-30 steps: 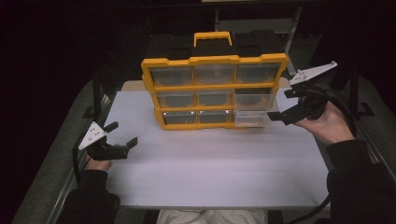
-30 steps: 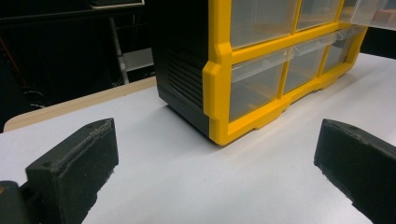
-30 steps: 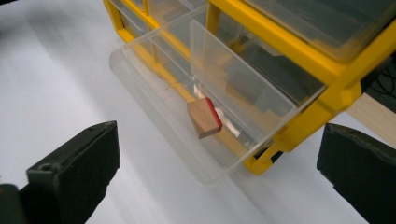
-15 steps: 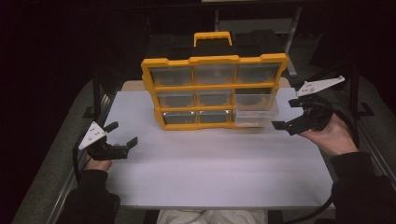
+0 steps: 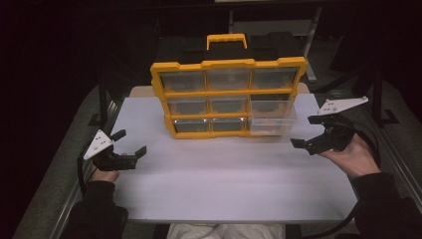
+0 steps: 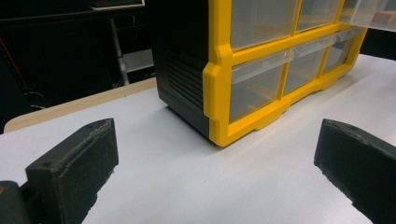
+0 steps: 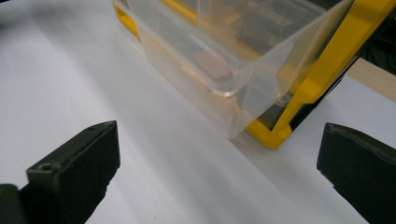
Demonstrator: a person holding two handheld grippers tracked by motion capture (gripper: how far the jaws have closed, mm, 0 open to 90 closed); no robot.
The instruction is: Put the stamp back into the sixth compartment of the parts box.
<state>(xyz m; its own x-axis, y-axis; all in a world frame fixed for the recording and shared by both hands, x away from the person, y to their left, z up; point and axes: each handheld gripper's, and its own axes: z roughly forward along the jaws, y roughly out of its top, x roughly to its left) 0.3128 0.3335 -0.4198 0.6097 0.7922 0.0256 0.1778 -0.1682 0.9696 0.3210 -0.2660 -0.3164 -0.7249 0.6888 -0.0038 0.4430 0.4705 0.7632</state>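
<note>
My right gripper (image 5: 309, 133) (jaws spread, empty) sits near the pulled-out clear drawer (image 5: 271, 118). My left gripper (image 5: 130, 144) is released too, well apart from the yellow organizer (image 5: 229, 64).

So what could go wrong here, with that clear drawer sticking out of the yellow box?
1. The drawer hangs well out of the organizer; another tug might drop it onto the table.
2. A small brownish piece lies inside and could spill out if the drawer tips.
3. The right gripper is open and apart from the drawer, so nothing steadies it; the left gripper sits open, far off.
</note>
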